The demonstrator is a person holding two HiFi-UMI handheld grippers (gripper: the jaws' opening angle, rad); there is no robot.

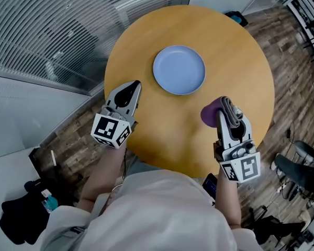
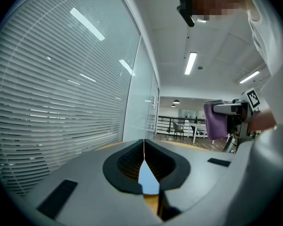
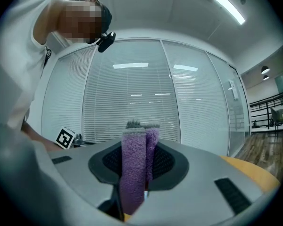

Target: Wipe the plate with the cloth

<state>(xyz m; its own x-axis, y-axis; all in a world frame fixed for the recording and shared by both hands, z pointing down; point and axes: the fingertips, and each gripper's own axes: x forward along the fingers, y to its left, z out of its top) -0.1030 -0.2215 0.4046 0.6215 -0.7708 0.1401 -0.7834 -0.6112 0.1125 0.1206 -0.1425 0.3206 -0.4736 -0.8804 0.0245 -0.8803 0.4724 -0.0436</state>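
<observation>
A round pale blue plate [image 1: 179, 69] lies empty on the far half of the round wooden table [image 1: 162, 124]. My right gripper [image 1: 226, 103] hovers over the table's near right part, right of and nearer than the plate, shut on a folded purple cloth [image 1: 212, 114]. In the right gripper view the cloth [image 3: 132, 173] stands upright, pinched between the jaws of the right gripper [image 3: 138, 147]. My left gripper [image 1: 134, 85] is shut and empty at the table's left edge, pointing toward the plate. In the left gripper view the left gripper's [image 2: 144, 149] jaws meet in a thin seam.
The table stands beside glass walls with blinds [image 1: 52, 30]. Wood flooring [image 1: 298, 88] runs round it, with chair legs and cables at the right. A black phone [image 1: 210, 184] lies at the near table edge. The person's torso [image 1: 157, 213] fills the bottom of the head view.
</observation>
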